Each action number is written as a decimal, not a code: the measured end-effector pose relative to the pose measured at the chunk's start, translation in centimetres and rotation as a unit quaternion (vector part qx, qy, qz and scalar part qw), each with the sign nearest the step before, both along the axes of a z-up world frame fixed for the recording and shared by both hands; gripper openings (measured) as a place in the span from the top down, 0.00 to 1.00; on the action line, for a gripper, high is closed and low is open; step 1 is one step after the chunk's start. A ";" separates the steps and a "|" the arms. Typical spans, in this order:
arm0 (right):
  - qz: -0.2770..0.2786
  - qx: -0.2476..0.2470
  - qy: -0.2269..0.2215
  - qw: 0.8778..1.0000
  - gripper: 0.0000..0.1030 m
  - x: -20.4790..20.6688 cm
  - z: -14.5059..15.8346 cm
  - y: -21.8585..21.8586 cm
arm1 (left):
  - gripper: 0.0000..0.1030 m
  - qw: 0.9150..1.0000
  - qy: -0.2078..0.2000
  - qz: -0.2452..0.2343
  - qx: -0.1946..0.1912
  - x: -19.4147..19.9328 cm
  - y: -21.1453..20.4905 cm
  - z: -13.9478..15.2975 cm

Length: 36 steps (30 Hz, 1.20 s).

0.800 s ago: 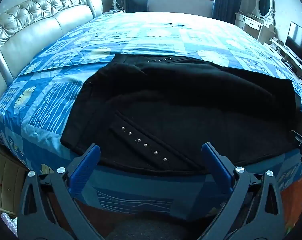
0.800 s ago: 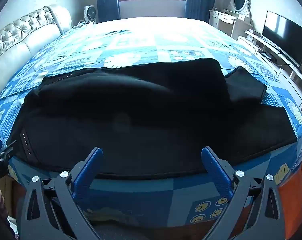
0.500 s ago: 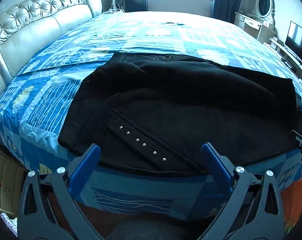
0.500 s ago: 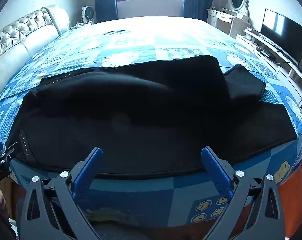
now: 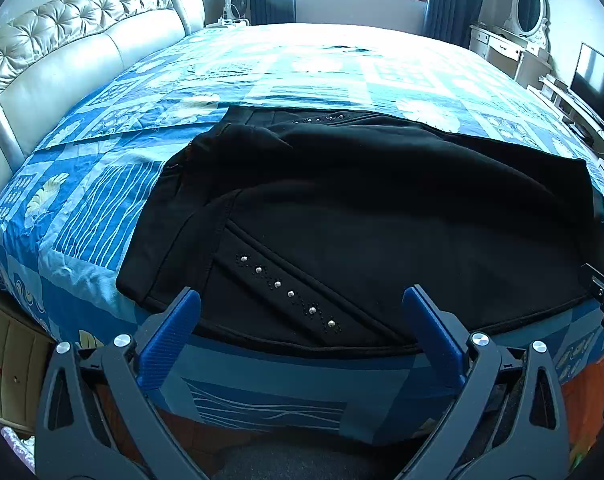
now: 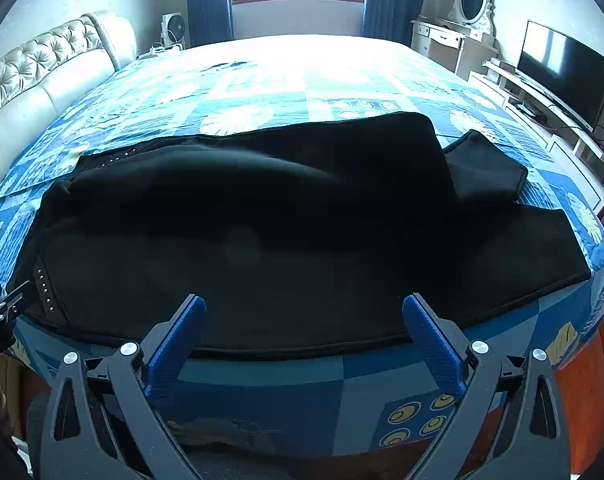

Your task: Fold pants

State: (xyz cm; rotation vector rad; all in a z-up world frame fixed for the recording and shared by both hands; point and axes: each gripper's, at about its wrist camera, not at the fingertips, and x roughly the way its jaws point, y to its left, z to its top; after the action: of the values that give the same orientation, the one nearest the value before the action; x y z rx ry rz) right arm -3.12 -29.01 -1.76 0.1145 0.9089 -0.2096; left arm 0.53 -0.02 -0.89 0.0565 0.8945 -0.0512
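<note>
At nine o'clock in the left wrist view stood a padded headboard (image 5: 82,52), with the bed (image 5: 102,208) under its blue patterned cover running to the right. The pants (image 5: 381,216) – black, with a slanted row of studs (image 5: 288,293) near six o'clock – lay across the near edge of the bed, waistband toward eight o'clock. The left gripper (image 5: 302,304) hung over that edge, jaws spread wide and holding nothing. In the right wrist view the pants (image 6: 262,220) filled the centre, one leg end (image 6: 485,172) folded over at two o'clock. The right gripper (image 6: 302,308) was likewise spread and empty – a television (image 6: 565,72) stood at two o'clock.
</note>
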 end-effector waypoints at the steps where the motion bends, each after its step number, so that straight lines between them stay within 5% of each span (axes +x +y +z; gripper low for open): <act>1: 0.000 0.000 0.000 1.000 0.05 0.0 0.0 0.0 | 0.02 1.000 0.000 0.000 0.001 0.0 0.0 0.0; 36: -0.003 -0.004 -0.001 1.000 0.05 0.0 -0.1 -0.3 | 0.02 1.000 0.003 0.001 -0.003 0.2 0.2 -0.2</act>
State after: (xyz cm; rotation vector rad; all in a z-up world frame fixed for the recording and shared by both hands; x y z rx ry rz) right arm -3.07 -29.27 -1.91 0.1101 0.9056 -0.2198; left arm 0.70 0.16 -1.14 0.0504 0.9001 -0.0517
